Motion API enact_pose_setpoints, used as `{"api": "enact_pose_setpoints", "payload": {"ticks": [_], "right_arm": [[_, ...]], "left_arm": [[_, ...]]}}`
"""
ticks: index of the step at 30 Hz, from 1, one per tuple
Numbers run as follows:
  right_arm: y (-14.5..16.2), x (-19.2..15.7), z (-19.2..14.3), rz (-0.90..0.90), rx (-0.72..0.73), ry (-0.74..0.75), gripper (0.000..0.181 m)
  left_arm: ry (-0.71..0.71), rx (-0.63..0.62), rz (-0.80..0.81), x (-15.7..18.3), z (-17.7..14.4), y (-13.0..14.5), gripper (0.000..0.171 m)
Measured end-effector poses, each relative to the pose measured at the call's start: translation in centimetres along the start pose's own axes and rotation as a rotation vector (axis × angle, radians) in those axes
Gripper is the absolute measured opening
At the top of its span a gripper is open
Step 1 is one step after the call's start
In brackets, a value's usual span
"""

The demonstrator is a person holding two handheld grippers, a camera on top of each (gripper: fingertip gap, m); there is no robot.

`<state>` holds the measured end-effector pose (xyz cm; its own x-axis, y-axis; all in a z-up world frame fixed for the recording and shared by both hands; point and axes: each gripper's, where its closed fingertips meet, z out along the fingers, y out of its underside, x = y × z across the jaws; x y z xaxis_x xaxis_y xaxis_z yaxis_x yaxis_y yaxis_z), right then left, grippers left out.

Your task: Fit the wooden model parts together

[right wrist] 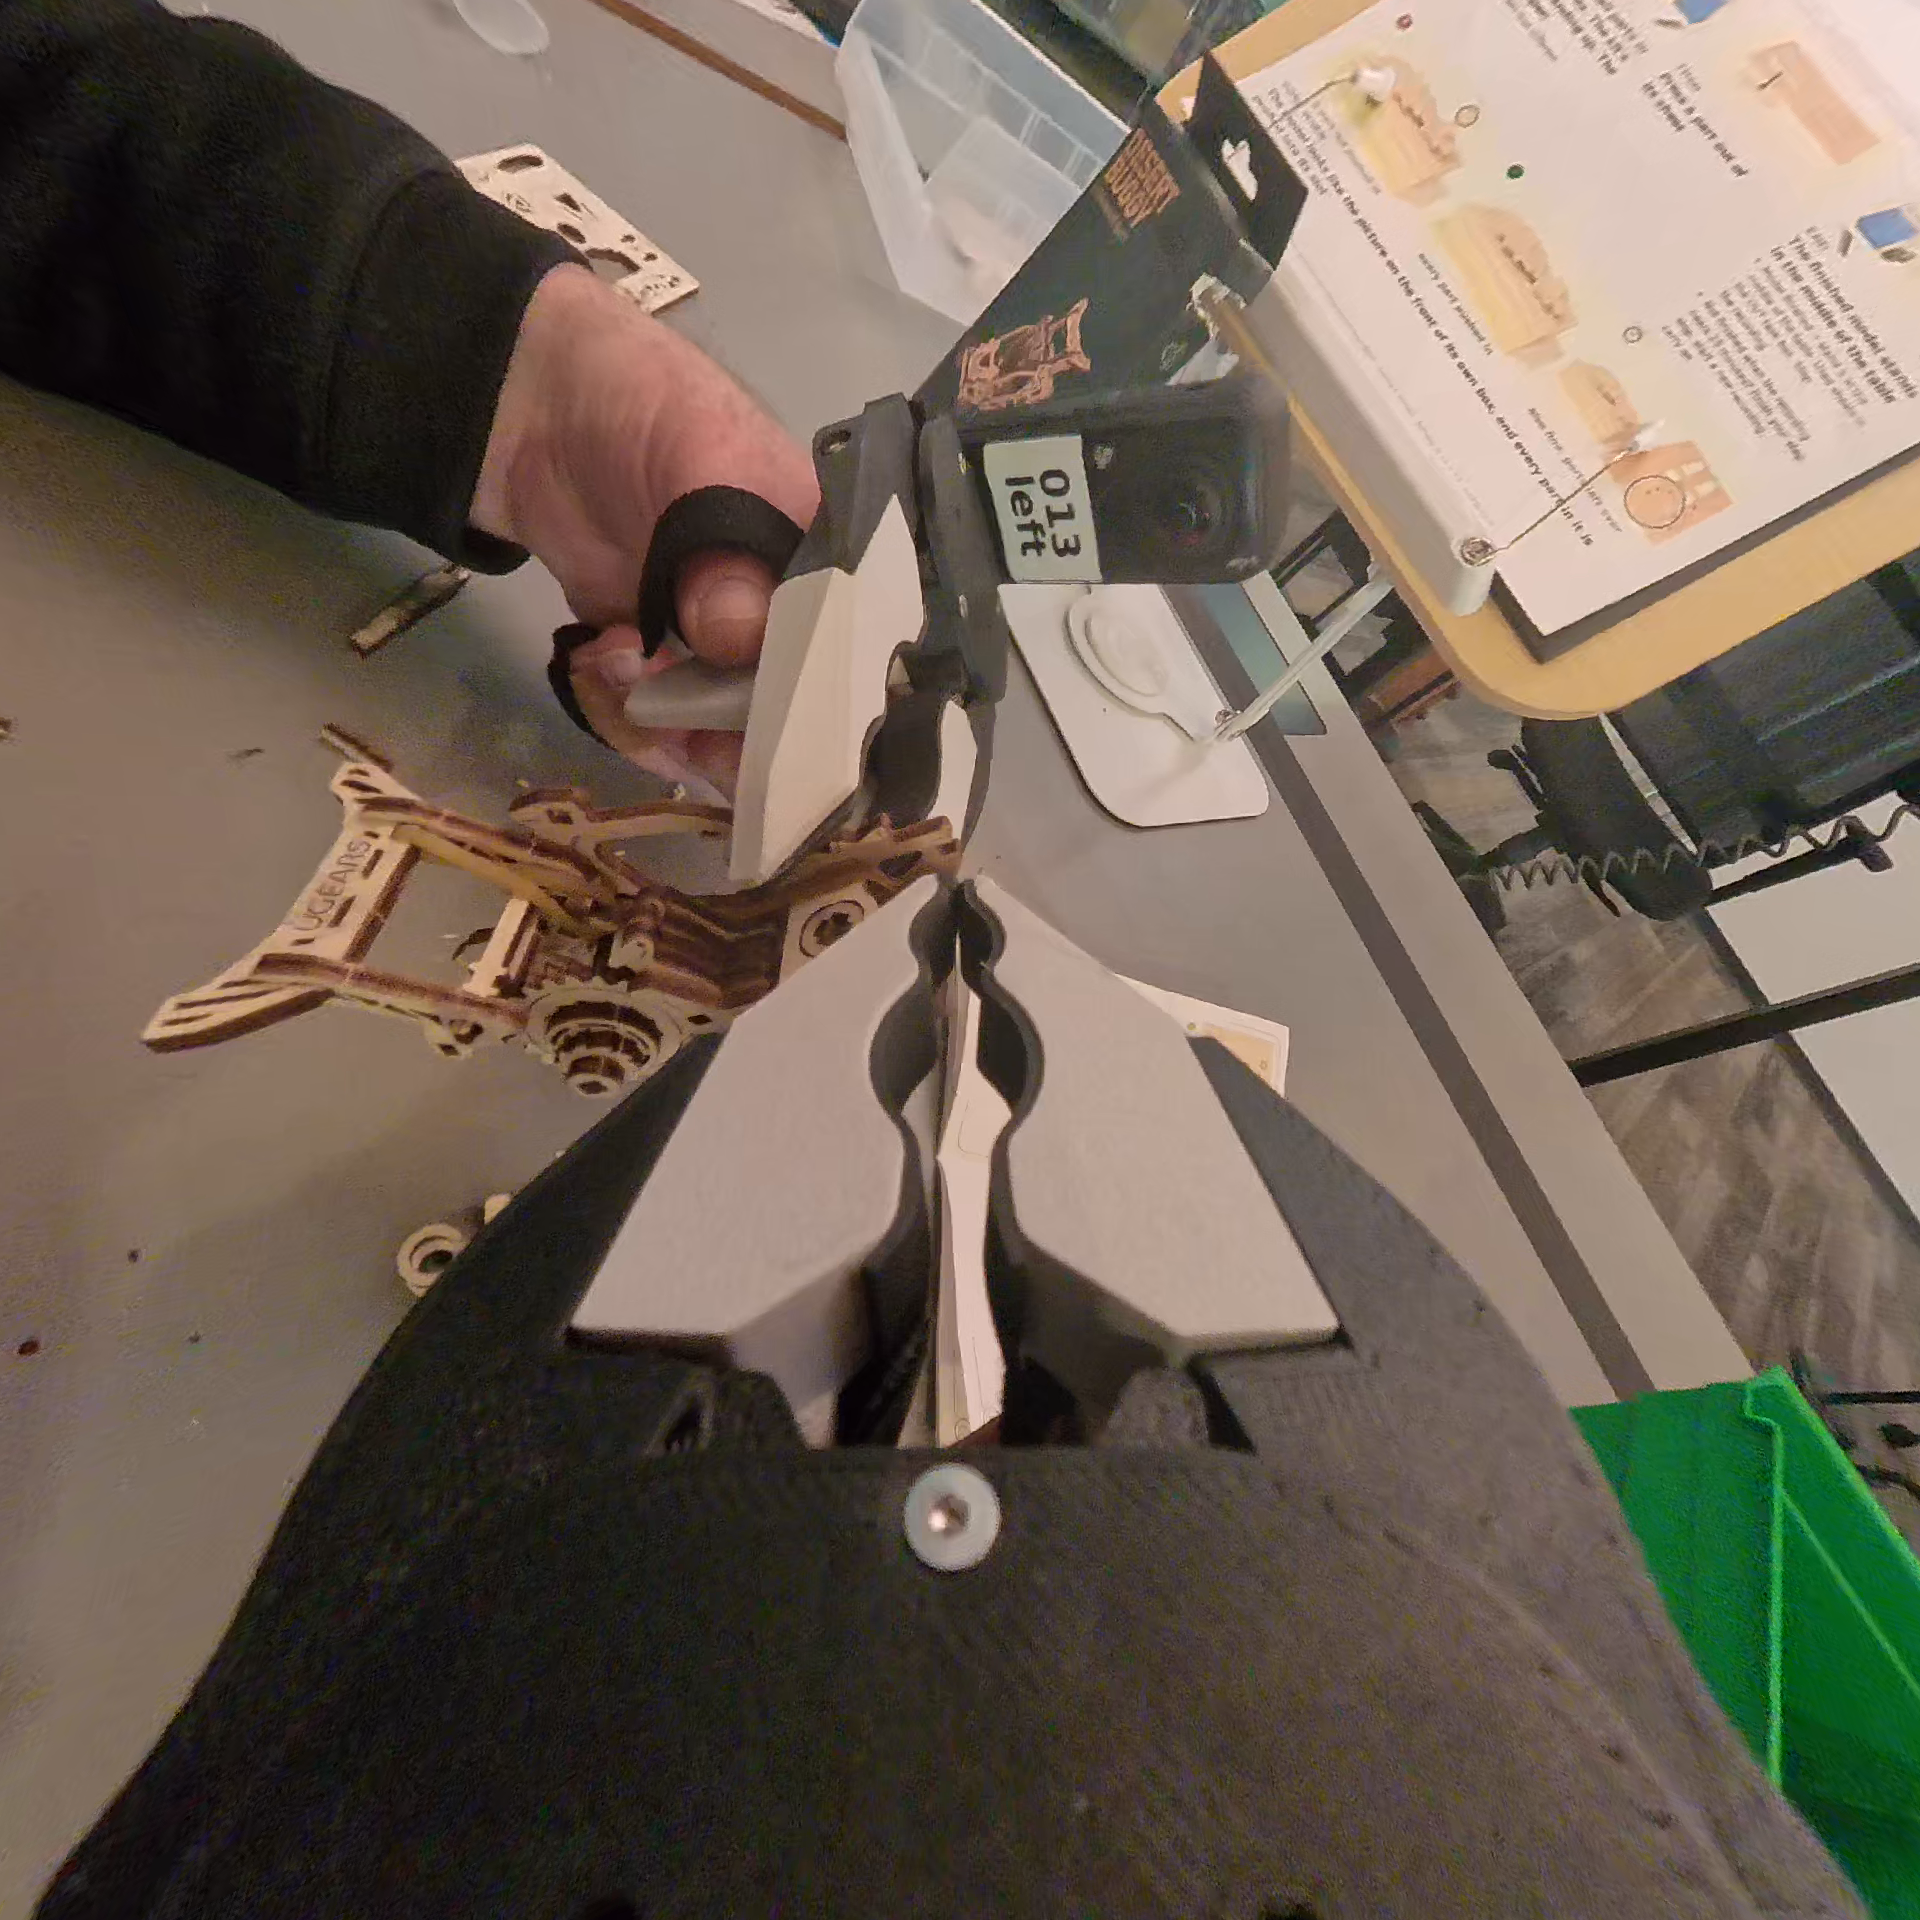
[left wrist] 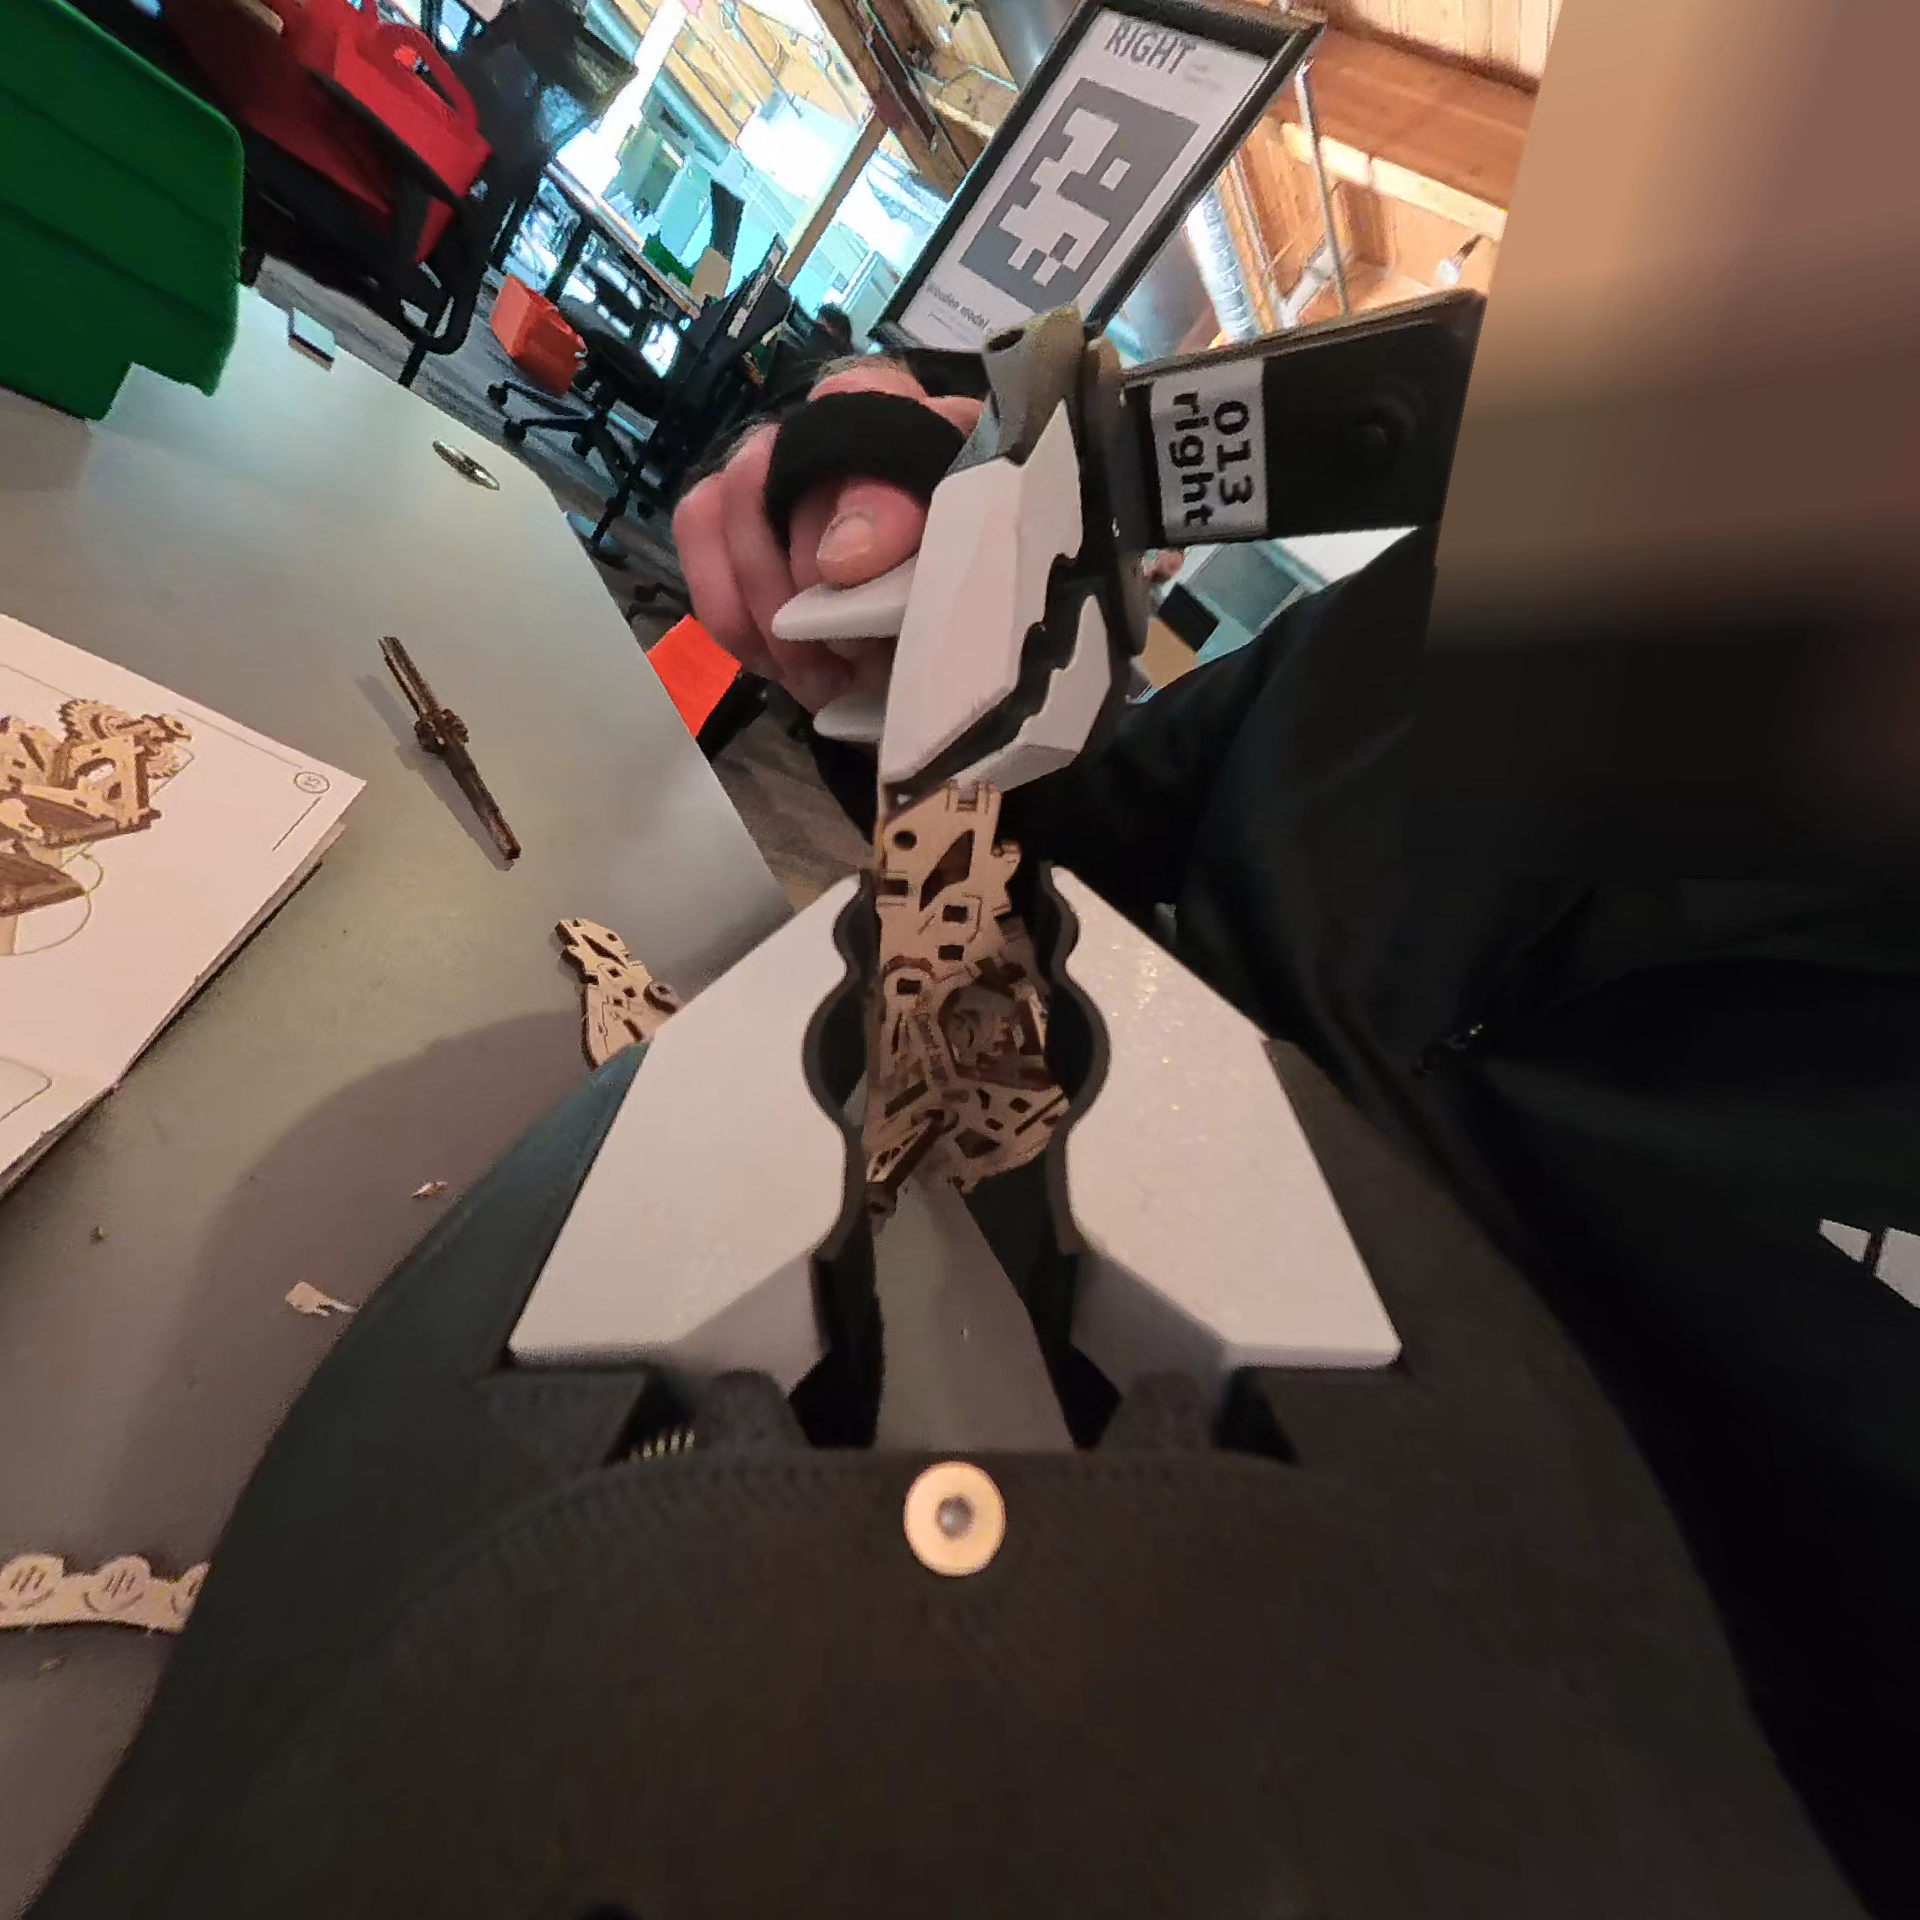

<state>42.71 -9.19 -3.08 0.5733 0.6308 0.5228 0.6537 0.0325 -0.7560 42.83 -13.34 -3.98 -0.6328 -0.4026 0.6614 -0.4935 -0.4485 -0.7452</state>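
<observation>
The wooden model, a pale laser-cut frame with gears, hangs above the grey table. My left gripper is shut on it, and the model fills the gap between its fingers. In the right wrist view the left gripper clamps the model's right end. My right gripper is shut, its tips pinching the edge of that same end. In the left wrist view the right gripper comes down from above onto the model's top edge. A person's hand holds each gripper.
On the table lie an axle with a small gear, an instruction booklet, a flat wooden part, a wooden strip, a punched sheet and a ring part. A clear box, an instruction board and a green bin stand near the table's edge.
</observation>
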Motion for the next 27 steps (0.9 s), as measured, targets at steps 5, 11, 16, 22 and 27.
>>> {"api": "enact_pose_setpoints", "payload": {"ticks": [5, 11, 16, 22, 27], "right_arm": [[-0.8, 0.4, -0.9, 0.100, 0.067, -0.032, 0.000], [-0.4, -0.8, -2.1, -0.006, 0.015, -0.093, 0.022], [0.1, -1.6, -1.2, -0.085, -0.032, -0.075, 0.016], [0.1, -1.1, -1.1, -0.156, -0.044, 0.024, 0.014], [-0.1, -0.7, -1.3, -0.170, -0.036, 0.097, 0.013]], "left_arm": [[0.031, 0.061, -0.025, 0.0, -0.7, -0.7, 0.027], [0.043, 0.081, -0.024, 0.3, -0.8, -1.1, 0.027], [0.030, 0.064, -0.029, 0.1, -0.4, -0.7, 0.027], [0.026, 0.104, -0.014, 0.1, -0.7, -1.2, 0.027], [0.020, 0.145, 0.015, 0.1, -0.7, -1.8, 0.026]]}}
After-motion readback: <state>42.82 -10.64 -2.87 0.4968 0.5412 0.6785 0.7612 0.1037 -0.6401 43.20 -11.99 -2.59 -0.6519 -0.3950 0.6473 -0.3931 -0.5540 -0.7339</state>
